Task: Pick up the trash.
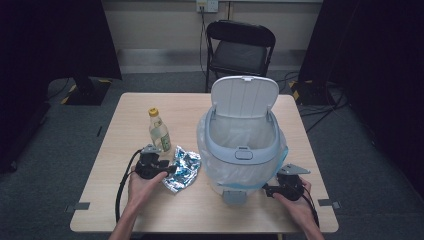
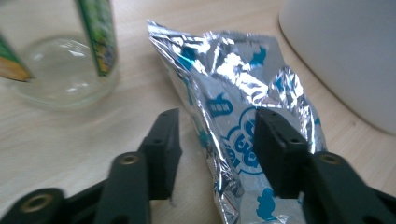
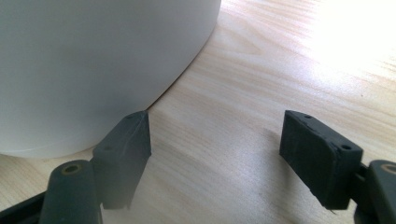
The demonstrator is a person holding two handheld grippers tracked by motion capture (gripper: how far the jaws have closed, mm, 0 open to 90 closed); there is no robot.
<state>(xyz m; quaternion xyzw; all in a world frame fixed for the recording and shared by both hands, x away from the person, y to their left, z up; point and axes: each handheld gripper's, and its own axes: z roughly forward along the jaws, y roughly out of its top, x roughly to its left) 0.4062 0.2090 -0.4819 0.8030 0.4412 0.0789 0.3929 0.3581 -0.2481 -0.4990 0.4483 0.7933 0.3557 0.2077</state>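
A crumpled silver and blue foil snack bag (image 1: 182,168) (image 2: 233,74) lies on the wooden table (image 1: 120,150), left of a white pedal bin (image 1: 243,150) whose lid stands up. My left gripper (image 1: 170,170) (image 2: 217,116) is at the bag's near-left end with its jaws apart. The bag's edge lies between them and neither pad presses on it. My right gripper (image 1: 265,190) (image 3: 217,116) rests low at the bin's front right, open, with bare table between its jaws. Its left jaw is close to the bin wall (image 3: 93,60).
A clear glass bottle (image 1: 159,131) (image 2: 65,65) with a yellow cap and green label stands just behind the left gripper. The bin holds a clear liner. A black folding chair (image 1: 239,47) stands beyond the table's far edge.
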